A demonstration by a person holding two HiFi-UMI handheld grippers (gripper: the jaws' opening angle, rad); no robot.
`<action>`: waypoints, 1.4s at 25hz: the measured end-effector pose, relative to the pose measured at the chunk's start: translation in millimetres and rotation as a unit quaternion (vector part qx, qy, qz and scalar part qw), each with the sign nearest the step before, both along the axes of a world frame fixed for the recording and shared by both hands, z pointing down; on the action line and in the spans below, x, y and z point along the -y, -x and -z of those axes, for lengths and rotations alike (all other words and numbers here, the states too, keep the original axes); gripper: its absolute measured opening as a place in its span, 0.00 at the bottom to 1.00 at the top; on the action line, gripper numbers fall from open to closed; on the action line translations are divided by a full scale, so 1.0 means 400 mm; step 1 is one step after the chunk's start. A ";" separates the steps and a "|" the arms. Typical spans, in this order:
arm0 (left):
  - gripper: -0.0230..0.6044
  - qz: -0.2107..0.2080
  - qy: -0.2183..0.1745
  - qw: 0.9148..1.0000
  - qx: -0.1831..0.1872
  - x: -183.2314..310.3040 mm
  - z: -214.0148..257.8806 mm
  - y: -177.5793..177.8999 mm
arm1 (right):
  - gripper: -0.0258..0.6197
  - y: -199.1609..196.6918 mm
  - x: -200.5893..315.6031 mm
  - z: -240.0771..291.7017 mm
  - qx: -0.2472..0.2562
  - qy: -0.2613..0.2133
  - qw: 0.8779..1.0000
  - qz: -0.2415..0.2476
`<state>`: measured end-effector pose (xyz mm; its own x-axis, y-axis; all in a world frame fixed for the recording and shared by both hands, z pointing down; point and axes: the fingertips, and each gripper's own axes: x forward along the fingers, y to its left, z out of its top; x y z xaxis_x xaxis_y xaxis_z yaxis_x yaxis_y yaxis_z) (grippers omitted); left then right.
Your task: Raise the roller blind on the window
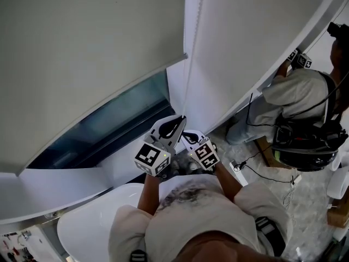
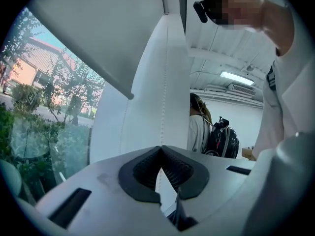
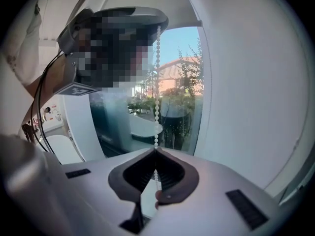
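L gripper [image 2: 161, 147] & R gripper [image 3: 156, 150] both clenched on bead chain [image 3: 157, 82] running to 12 o'clock; beads may slip thru pads, stalling blind [image 1: 82, 64].

The roller blind [image 1: 82, 48] above the window pane [image 1: 109, 125] was matt, off-white cloth, smooth and uncreased. The pane itself was glossy glass that carried reflections. Beside the pane, the bead chain [image 3: 157, 107] was a string of small pale beads with a slight plastic sheen. In front of the pane, the left gripper [image 2: 160, 149] and right gripper [image 3: 155, 150] had smooth, matt white plastic shells and dark, ribbed, rubbery-looking pads [image 3: 133, 173].
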<state>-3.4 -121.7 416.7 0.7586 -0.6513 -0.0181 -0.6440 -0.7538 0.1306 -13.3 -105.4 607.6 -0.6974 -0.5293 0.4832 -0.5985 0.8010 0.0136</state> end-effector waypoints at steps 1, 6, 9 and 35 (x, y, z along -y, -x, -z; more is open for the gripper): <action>0.05 0.000 0.003 1.000 0.002 0.004 -0.013 -0.003 | 0.13 -0.003 0.002 -0.012 -0.001 0.005 1.000 0.000; 0.05 0.001 0.022 1.000 0.012 0.014 -0.078 -0.010 | 0.13 -0.013 0.009 -0.064 -0.009 0.026 1.000 0.000; 0.05 0.002 0.032 0.999 0.016 0.015 -0.113 -0.008 | 0.13 -0.015 0.009 -0.107 -0.013 0.035 0.999 0.001; 0.05 0.004 0.049 0.999 0.018 0.025 -0.187 0.020 | 0.28 -0.024 -0.029 0.094 0.061 0.006 0.998 0.006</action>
<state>-11.5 -131.7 491.7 0.7522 -0.6548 0.0732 -0.6558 -0.7332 0.1796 -3.9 -93.9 570.0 -0.7570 -0.5159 0.4010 -0.5861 0.8074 -0.0677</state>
